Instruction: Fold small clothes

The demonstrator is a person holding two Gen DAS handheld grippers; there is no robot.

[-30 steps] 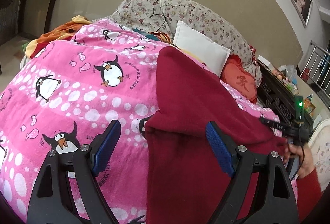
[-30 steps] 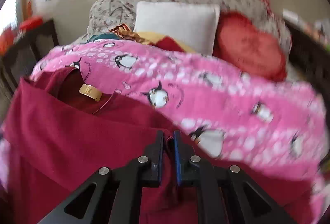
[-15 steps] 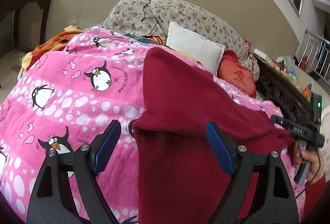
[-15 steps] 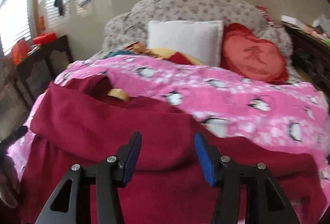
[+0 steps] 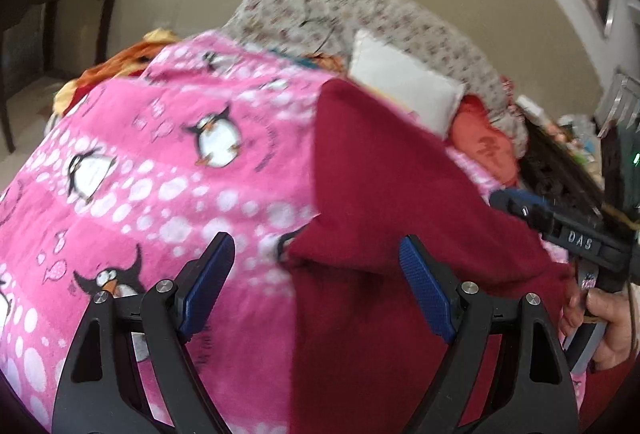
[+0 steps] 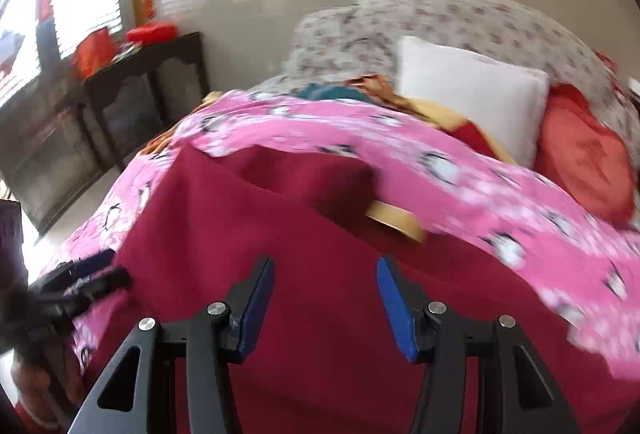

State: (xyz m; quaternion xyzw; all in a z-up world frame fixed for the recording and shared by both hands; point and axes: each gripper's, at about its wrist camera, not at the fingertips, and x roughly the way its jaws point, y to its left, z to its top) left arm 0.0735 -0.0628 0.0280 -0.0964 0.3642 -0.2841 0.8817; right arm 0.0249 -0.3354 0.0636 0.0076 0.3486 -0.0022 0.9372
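A dark red garment [image 5: 384,194] lies spread on the pink penguin blanket [image 5: 160,162], one side folded over itself. In the right wrist view the garment [image 6: 248,234] shows its tan neck label [image 6: 396,220]. My left gripper [image 5: 316,274] is open and empty, its blue pads just above the garment's left corner. My right gripper [image 6: 326,294] is open and empty, hovering over the middle of the garment. It also shows in the left wrist view [image 5: 568,234] at the garment's right edge.
A white pillow [image 6: 472,94], a red heart cushion [image 6: 584,150] and a floral quilt [image 6: 440,18] lie at the bed's head. A dark wooden table [image 6: 148,74] stands left of the bed. Dark carved furniture [image 5: 560,170] is to the right.
My right gripper let go of the garment, opened and swung left over it. The left gripper stayed open near the garment's corner and drifted slightly.
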